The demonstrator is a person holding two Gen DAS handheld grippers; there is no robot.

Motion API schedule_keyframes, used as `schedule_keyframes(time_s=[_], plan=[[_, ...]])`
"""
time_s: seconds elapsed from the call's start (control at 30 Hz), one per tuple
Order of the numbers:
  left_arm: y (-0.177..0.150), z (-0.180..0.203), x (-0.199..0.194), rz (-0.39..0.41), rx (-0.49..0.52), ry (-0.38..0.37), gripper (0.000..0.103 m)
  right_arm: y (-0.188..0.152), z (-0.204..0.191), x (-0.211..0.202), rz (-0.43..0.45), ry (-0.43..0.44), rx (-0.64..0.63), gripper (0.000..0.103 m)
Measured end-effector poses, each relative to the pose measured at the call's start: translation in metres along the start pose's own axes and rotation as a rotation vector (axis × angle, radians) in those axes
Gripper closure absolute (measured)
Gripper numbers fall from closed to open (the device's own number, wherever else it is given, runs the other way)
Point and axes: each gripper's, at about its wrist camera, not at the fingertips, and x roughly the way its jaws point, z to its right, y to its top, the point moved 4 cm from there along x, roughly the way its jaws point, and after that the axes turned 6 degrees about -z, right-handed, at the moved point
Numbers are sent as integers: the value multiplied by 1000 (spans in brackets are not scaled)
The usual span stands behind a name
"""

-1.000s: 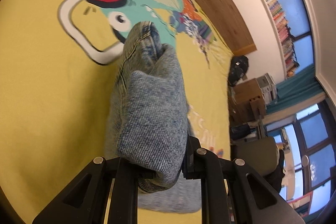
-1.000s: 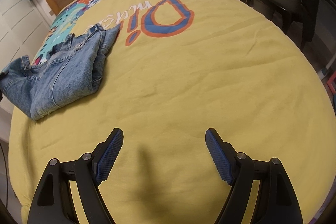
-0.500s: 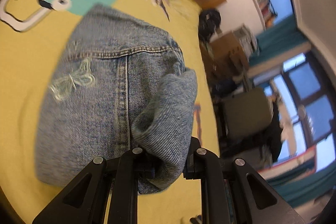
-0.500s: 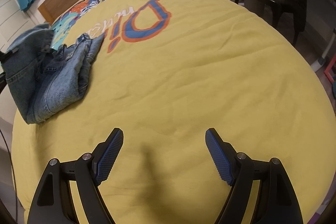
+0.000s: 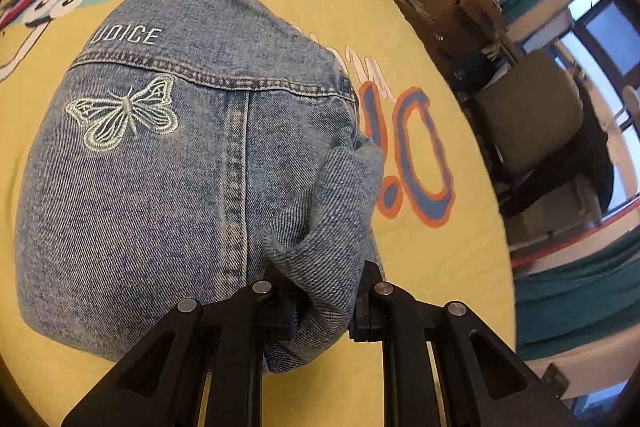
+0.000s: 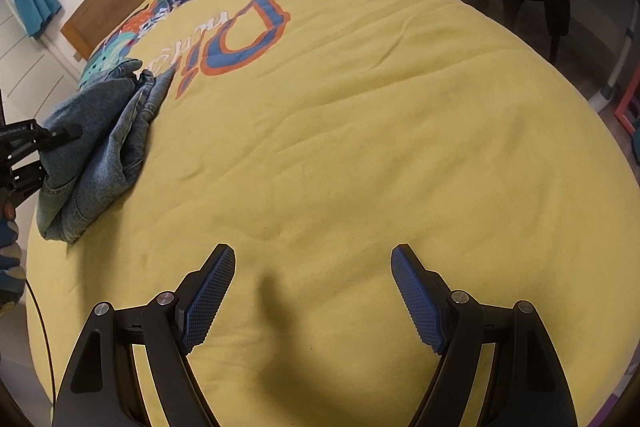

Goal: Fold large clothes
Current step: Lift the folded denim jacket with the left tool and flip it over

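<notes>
On the left edge of the yellow bed cover (image 6: 360, 147), well apart from the right hand-held gripper (image 6: 312, 291), lies the denim garment (image 6: 100, 147), folded into a thick bundle. Its long axis runs from the near-left edge of the bed toward the far printed lettering (image 6: 236, 39), slanting away to the right. The left hand-held gripper (image 5: 320, 303) is the nearer of the two by far: its jaws are clamped on a bunched fold at the near end of the garment (image 5: 180, 167). In the right wrist view this tool appears at the extreme left (image 6: 24, 143), touching the bundle. The right hand-held gripper hangs over bare cover with its blue ribbed pads (image 6: 208, 299) spread wide and nothing between them; the garment lies to its far left.

The cloth is mid-blue, stone-washed denim with pale double stitching. The upper layer, seen from the left wrist, shows a horizontal yoke seam, a vertical seam, an embroidered butterfly (image 5: 124, 115) and embroidered letters (image 5: 128, 37) above it. The layers beneath are uneven, with a flap projecting at the far end.

Judgement: any next fold or smoothing would be led by the left hand; the right would need to travel leftward across the bed to assist.
</notes>
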Motion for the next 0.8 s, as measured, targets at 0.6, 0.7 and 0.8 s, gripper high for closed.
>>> schedule_keyframes(time_s=[0.6,0.7,0.8], plan=[[-22,48,32,7,154,95,89,2,1,0,-2,4,-2,21],[-28,62,38,26,213,122,89,2,1,0,-5,2,-5,21],[-34,68,55,-2,255,192,89,2,1,0,-7,0,-6,22]])
